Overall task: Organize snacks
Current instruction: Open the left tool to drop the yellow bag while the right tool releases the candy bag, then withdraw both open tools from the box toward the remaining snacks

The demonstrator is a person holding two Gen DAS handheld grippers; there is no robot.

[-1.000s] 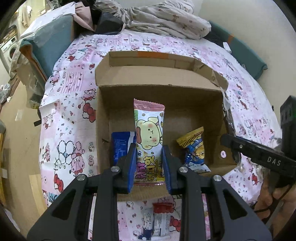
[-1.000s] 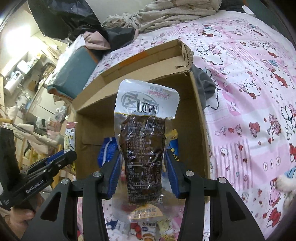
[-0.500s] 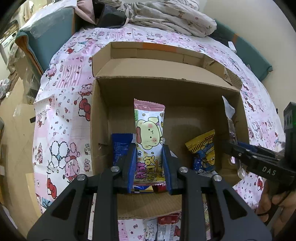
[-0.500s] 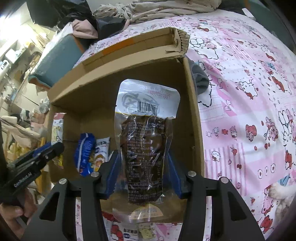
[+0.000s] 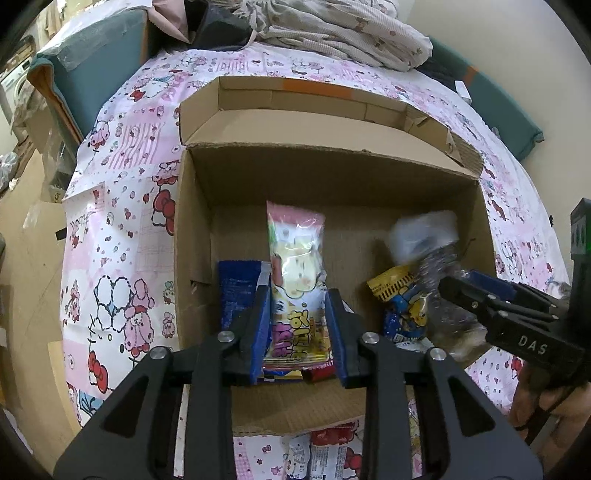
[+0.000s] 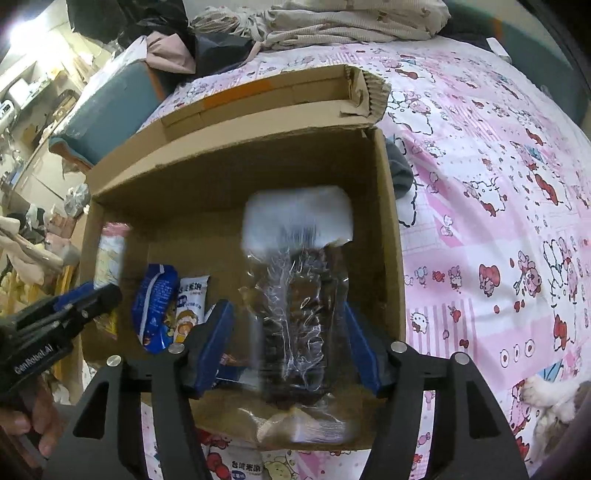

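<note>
An open cardboard box lies on a pink cartoon-print sheet. My left gripper is shut on a pink and yellow snack pack, held over the box's near left part. My right gripper has opened wide, and the clear pouch of dark snacks is blurred between its spread fingers, dropping into the box's right side. In the left wrist view the pouch is a blur beside the right gripper. The left gripper shows at the left of the right wrist view.
Inside the box lie a blue pack, a yellow-blue pack and a white snack pack. More packs lie on the sheet before the box. Bundled bedding and a teal cushion sit behind.
My right gripper has opened and let go of the clear pouch, which is falling into the box. Both grippers moved closer over the box. The left still holds its pack.
</note>
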